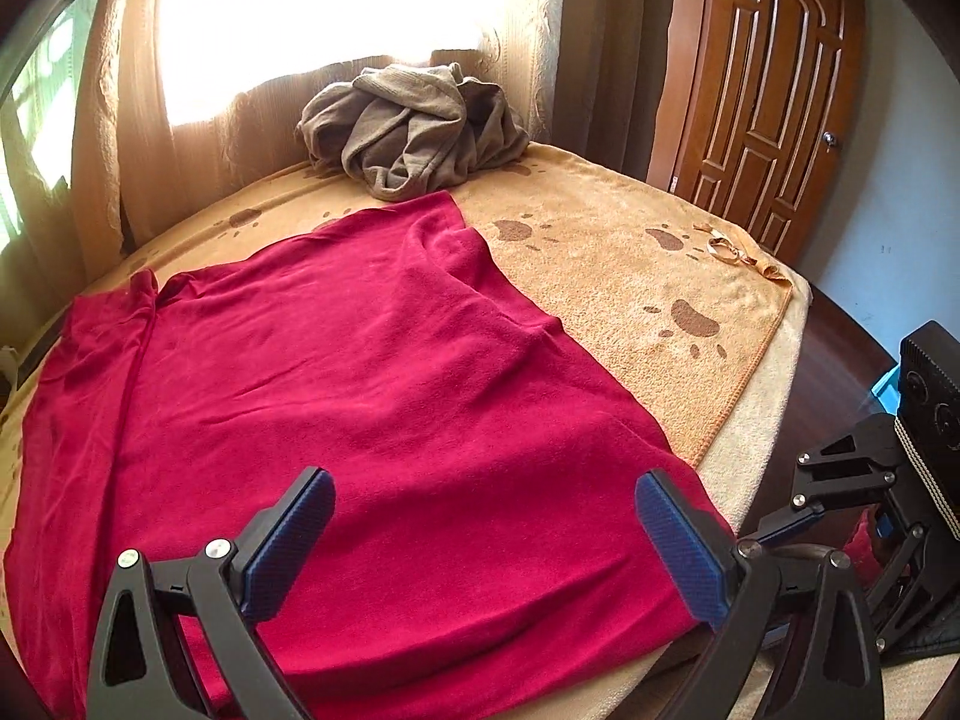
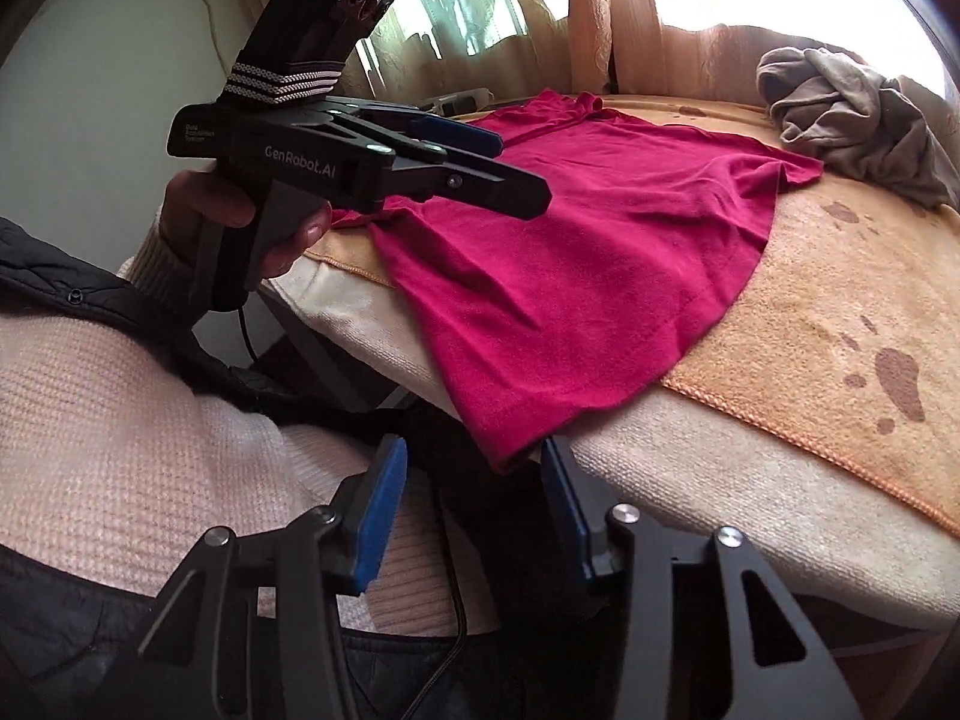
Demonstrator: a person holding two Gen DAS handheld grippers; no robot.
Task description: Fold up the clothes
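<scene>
A red T-shirt [image 1: 336, 372] lies spread flat on the table over an orange paw-print towel [image 1: 648, 276]. It also shows in the right wrist view [image 2: 576, 252], with its hem corner hanging over the near table edge. My left gripper [image 1: 480, 516] is open just above the shirt's near hem; it also shows in the right wrist view [image 2: 498, 162]. My right gripper [image 2: 474, 480] is open below the table edge, its jaws on either side of the hanging corner without closing on it. A crumpled grey-brown garment [image 1: 414, 132] lies at the far edge.
The orange towel [image 2: 840, 324] covers a cream pad [image 2: 720, 468] on the table. Curtains and a bright window stand behind the table. A brown wooden door [image 1: 774, 90] is at the right. A small ring-like object [image 1: 720, 249] lies on the towel's far right corner.
</scene>
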